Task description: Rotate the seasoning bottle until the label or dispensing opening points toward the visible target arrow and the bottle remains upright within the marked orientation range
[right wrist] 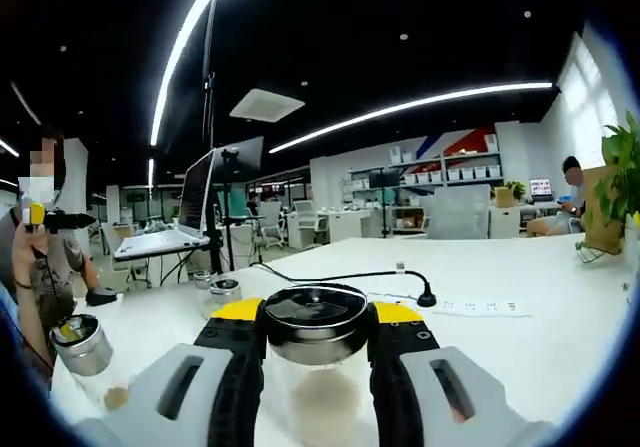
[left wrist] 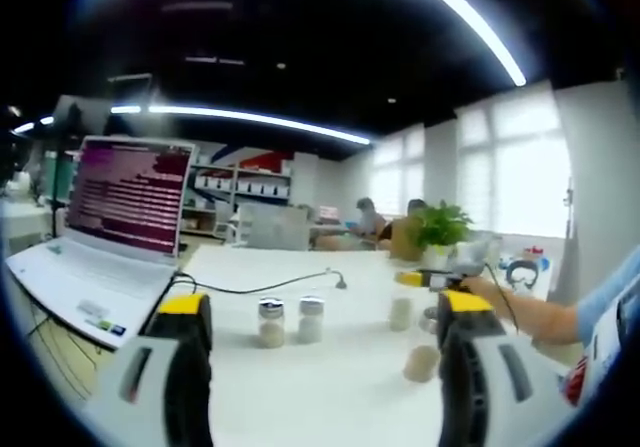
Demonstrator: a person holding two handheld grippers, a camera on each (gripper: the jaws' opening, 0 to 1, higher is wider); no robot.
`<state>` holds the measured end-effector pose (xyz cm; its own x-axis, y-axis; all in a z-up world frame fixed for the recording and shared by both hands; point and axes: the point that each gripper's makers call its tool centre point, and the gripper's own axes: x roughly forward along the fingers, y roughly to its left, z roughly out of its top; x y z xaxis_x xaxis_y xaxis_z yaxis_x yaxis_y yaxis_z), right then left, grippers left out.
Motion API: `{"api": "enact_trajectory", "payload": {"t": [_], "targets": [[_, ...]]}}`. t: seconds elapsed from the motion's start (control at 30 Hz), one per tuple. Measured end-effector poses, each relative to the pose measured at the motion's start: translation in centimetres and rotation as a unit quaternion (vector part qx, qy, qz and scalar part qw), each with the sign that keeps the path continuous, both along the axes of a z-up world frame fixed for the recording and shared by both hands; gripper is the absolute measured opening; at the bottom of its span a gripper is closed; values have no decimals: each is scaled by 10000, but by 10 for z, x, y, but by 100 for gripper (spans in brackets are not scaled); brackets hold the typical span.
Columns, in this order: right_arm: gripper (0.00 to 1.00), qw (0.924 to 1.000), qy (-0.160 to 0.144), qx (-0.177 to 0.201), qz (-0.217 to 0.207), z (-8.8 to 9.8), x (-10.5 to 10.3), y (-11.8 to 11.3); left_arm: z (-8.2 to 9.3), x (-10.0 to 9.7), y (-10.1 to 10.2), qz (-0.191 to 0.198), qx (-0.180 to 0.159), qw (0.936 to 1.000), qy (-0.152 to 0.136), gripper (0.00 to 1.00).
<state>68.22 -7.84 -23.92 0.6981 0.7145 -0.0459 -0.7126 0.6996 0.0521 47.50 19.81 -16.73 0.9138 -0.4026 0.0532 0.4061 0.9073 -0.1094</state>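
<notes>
Left gripper view: the left gripper [left wrist: 325, 342] stands with its fingers [left wrist: 183, 352] wide apart and nothing between them, hovering above the white surface [left wrist: 300, 387]. Ahead, in the gap, two small jars [left wrist: 290, 321] stand upright side by side, apart from the fingers. Further right a third jar [left wrist: 401, 312] stands upright, and another pale jar [left wrist: 421, 364] sits just beside the right finger. A laptop [left wrist: 110, 232] lies open at the left, with a black cable [left wrist: 260, 287] running across the surface behind the jars. A person's arm [left wrist: 535, 312] reaches in from the right. Right gripper view: the right gripper [right wrist: 318, 382] has its fingers [right wrist: 240, 387] closed against both sides of the seasoning bottle [right wrist: 316, 367], a clear glass bottle with a dark metal lid, held upright, long axis vertical, some pale powder in its base. It sits squarely between the fingers, so the right hand is the one placed to turn it; the left is well apart. A further jar [right wrist: 82, 345] with a metal lid stands at the left. No target arrow or orientation mark can be made out, so the needed turn cannot be judged.
</notes>
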Motion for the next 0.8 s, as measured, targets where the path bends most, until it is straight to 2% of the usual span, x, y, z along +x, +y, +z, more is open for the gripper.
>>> {"api": "enact_trajectory", "payload": {"t": [0.13, 0.27, 0.37, 0.6, 0.8], "targets": [[38, 9999, -45, -56, 111, 2, -22, -5, 1, -1, -2, -27, 25, 10000, -15, 99], [38, 9997, -118, -18, 215, 6, -41, -9, 5, -7, -14, -366, -94, 9993, -76, 99], [38, 9996, -92, 68, 249, 8, -51, -11, 7, -9, -20, -476, -106, 9988, -78, 99], [39, 9991, -190, 184, 333, 12, -81, -17, 7, -10, -22, -483, -29, 9988, -103, 99], [39, 9982, -167, 280, 494, 10, -104, -12, 2, -4, -19, -485, -131, 9987, 25, 99]]}}
